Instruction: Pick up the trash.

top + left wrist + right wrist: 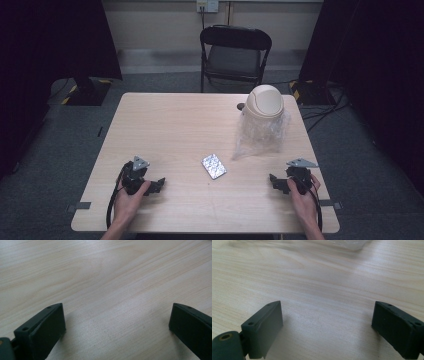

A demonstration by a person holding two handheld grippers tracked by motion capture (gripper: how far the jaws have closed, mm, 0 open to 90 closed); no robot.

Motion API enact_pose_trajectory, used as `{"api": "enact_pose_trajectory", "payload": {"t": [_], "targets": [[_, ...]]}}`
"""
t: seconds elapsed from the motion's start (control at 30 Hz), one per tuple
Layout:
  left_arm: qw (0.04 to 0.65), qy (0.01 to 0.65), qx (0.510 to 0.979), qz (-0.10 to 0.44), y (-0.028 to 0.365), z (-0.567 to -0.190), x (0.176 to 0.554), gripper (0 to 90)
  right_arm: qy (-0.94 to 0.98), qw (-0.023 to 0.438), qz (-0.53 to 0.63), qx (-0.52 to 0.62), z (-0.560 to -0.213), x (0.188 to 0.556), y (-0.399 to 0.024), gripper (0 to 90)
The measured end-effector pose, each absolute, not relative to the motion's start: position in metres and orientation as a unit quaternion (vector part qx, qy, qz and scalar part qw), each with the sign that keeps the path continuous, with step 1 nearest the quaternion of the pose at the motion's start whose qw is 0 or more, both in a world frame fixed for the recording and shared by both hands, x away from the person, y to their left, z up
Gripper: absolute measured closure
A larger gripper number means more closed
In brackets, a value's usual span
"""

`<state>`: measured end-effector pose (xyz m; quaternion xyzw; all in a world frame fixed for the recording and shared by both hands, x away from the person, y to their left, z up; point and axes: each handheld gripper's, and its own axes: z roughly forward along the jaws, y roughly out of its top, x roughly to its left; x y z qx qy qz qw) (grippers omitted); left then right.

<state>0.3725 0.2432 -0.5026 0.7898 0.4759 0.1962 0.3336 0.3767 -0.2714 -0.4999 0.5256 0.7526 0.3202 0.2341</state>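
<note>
- Pale wooden surface (165, 125) carries a silver foil packet (214, 166) at its middle; any writing is too small to read.
- Left hand-held gripper (159, 184) rests wide open, empty.
- Right hand-held gripper (273, 181) likewise, near a beige bin (264, 101) wrapped in a clear bag (260, 135).

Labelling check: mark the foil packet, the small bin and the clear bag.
foil packet (214, 166), high view, middle of its top face
small bin (265, 101), high view, domed lid
clear bag (255, 137), high view, crumpled front below the lid
</note>
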Motion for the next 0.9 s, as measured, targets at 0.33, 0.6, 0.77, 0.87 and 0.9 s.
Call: {"api": "enact_pose_trajectory", "payload": {"t": [0.33,0.6,0.77,0.87,0.9], "targets": [[0.338,0.456,0.802,0.188,0.246,-0.503,0.377,0.0,0.756,0.230,0.321,0.523,-0.498,0.380,-0.273,14.3],[0.337,0.450,0.805,0.188,0.248,-0.503,0.379,0.0,0.763,0.205,0.341,0.509,-0.486,0.388,-0.273,14.9],[0.338,0.442,0.810,0.185,0.250,-0.503,0.382,0.0,0.758,0.199,0.372,0.497,-0.468,0.394,-0.270,14.3],[0.339,0.442,0.810,0.184,0.250,-0.503,0.382,0.0,0.757,0.192,0.382,0.494,-0.458,0.400,-0.266,14.7],[0.340,0.443,0.809,0.183,0.250,-0.503,0.382,0.0,0.757,0.192,0.382,0.494,-0.458,0.400,-0.266,14.7]]}}
